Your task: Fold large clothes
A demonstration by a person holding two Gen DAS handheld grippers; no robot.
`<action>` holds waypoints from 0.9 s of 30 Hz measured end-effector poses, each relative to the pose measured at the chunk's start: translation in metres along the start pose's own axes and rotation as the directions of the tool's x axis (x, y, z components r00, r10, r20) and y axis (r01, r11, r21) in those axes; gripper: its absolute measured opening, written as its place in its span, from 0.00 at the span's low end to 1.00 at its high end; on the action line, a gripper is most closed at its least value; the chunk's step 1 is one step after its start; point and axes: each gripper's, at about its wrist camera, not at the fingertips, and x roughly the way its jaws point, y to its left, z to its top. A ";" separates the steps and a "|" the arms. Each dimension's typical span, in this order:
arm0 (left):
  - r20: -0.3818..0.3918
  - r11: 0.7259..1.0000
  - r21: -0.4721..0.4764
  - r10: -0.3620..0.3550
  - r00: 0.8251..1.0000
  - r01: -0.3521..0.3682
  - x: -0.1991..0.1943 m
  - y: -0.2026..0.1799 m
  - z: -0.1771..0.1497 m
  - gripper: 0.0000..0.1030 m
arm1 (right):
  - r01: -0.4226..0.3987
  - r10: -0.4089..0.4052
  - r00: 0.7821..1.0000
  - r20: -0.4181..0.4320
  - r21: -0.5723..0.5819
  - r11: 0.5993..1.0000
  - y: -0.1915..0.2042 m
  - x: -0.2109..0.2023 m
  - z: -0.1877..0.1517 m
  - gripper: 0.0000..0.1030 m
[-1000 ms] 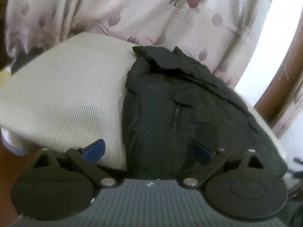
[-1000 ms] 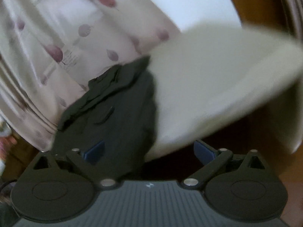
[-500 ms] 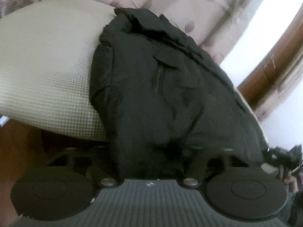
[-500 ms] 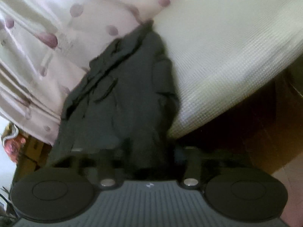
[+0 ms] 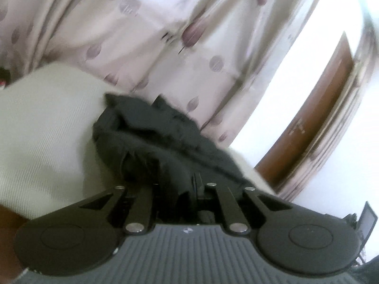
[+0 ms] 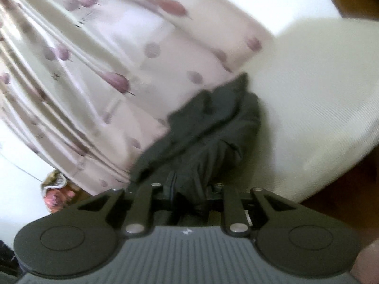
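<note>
A black jacket (image 5: 151, 142) lies on a cream-covered surface (image 5: 42, 127); it also shows in the right wrist view (image 6: 208, 127). My left gripper (image 5: 187, 189) is shut on the jacket's near hem, the cloth bunched between its fingers. My right gripper (image 6: 189, 191) is shut on another part of the near hem. The hem is lifted off the cream cover (image 6: 319, 94) and folds back toward the far collar. The fingertips are hidden in the fabric.
A pale curtain with purple leaf print (image 5: 165, 35) hangs right behind the surface, also in the right wrist view (image 6: 94, 59). A brown wooden frame (image 5: 315, 118) stands at the right. The brown floor (image 6: 343, 184) shows below the cover's edge.
Both grippers went from open above the hem to shut on it, then lifted it up and toward the curtain, bunching the jacket.
</note>
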 end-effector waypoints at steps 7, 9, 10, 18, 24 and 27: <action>0.145 0.999 -0.035 -0.014 0.989 0.019 -0.003 -0.022 0.045 0.12 | -0.088 0.092 0.995 0.050 -0.067 0.994 0.040 -0.007 0.039 0.19; 0.186 0.997 -0.075 0.023 0.982 -0.009 0.013 -0.023 0.066 0.12 | -0.094 0.100 0.993 0.065 -0.093 0.991 0.047 0.001 0.065 0.19; 0.205 0.995 -0.101 0.039 0.978 -0.018 0.021 -0.021 0.075 0.12 | -0.096 0.103 0.992 0.071 -0.101 0.990 0.052 0.010 0.077 0.19; 0.243 0.974 -0.108 0.218 0.945 -0.197 0.123 -0.006 0.144 0.12 | 0.004 0.006 0.996 0.086 -0.105 0.994 0.059 0.114 0.169 0.18; 0.176 0.940 -0.090 0.340 0.924 -0.328 0.215 0.031 0.171 0.14 | 0.114 -0.111 0.992 0.064 -0.056 0.992 0.032 0.214 0.205 0.18; 0.107 0.920 -0.101 0.389 0.915 -0.379 0.257 0.059 0.169 0.17 | 0.183 -0.182 0.983 0.026 -0.034 0.982 0.009 0.265 0.210 0.18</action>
